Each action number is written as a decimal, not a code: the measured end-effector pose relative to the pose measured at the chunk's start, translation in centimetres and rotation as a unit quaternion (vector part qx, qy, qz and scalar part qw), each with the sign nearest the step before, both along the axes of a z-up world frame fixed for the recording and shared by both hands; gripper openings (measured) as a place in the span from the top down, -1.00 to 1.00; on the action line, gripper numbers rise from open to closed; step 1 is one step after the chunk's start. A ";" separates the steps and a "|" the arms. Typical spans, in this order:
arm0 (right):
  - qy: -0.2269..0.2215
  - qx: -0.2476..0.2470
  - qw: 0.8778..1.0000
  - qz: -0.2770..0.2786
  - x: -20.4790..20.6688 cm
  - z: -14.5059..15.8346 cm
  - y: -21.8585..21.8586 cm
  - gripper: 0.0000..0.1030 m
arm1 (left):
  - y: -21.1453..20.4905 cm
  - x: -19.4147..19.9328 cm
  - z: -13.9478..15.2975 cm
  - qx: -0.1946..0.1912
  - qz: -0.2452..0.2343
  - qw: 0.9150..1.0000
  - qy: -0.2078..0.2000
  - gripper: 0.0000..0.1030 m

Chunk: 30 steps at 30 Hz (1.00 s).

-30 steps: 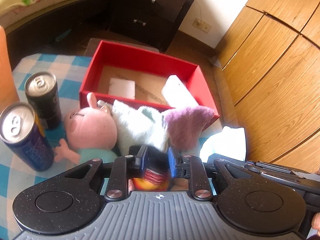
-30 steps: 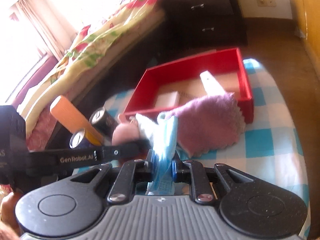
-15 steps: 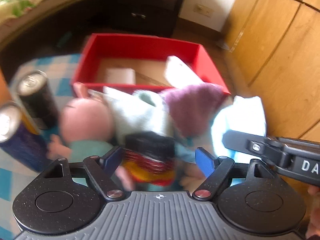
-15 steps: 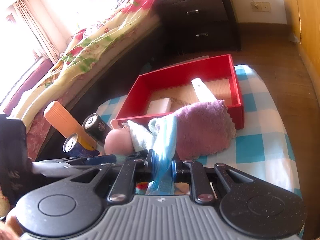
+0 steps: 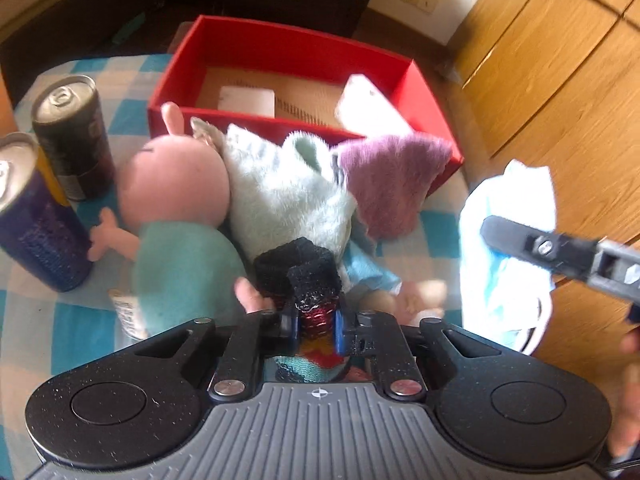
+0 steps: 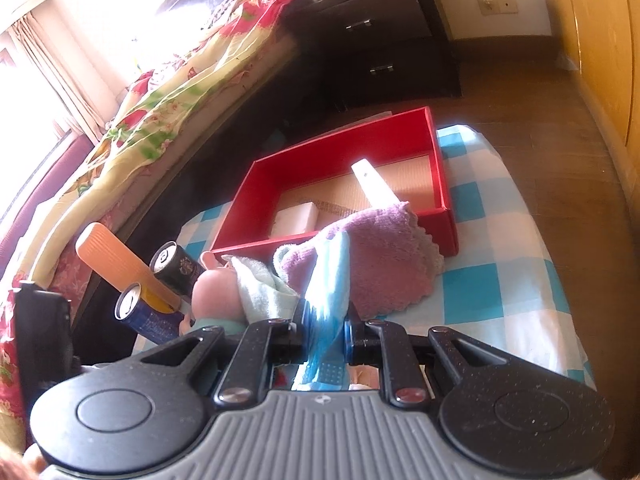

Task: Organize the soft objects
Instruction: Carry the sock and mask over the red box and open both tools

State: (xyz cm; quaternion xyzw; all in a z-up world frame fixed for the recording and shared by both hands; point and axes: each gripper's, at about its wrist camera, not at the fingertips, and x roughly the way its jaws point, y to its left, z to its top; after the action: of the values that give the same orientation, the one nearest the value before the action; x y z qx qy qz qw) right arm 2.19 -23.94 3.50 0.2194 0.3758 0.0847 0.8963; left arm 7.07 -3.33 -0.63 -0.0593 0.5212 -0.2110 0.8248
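Note:
My left gripper (image 5: 316, 326) is shut on a striped sock (image 5: 310, 280) with a black cuff, low over the pile of soft things. My right gripper (image 6: 325, 338) is shut on a light blue cloth (image 6: 328, 280), which also shows in the left wrist view (image 5: 504, 216) hanging at the right. A pink pig plush (image 5: 176, 196) in a teal dress, a pale green towel (image 5: 288, 196) and a purple towel (image 5: 392, 184) lie in front of the red box (image 5: 280, 46). The box holds a white block (image 5: 246, 100) and a white roll (image 5: 370, 106).
Two drink cans (image 5: 72, 136) (image 5: 32, 216) stand at the left on the blue checked cloth (image 6: 496, 280). An orange block (image 6: 116, 260) leans behind the cans. A bed (image 6: 160, 112), a dark dresser (image 6: 384, 40) and wooden wardrobe doors (image 5: 560, 80) surround the table.
My left gripper opened half a second ago and is now shut again on the sock. My right gripper has lifted and drawn back with the blue cloth.

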 end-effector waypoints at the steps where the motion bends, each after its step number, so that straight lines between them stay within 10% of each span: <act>1: -0.002 -0.001 1.000 0.001 0.0 0.1 0.2 1.00 | 0.1 0.1 0.5 -0.006 0.002 1.000 -0.003 0.74; 30: -0.080 -0.027 0.996 -0.021 1.8 3.5 0.8 1.00 | -0.6 2.7 7.8 -0.048 0.041 0.988 -0.142 0.72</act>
State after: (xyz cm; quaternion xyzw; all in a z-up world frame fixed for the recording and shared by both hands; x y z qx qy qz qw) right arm 3.98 -23.11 6.97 0.1956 0.3008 0.0732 0.9305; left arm 9.79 -3.94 7.22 -0.0898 0.3850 -0.2076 0.8948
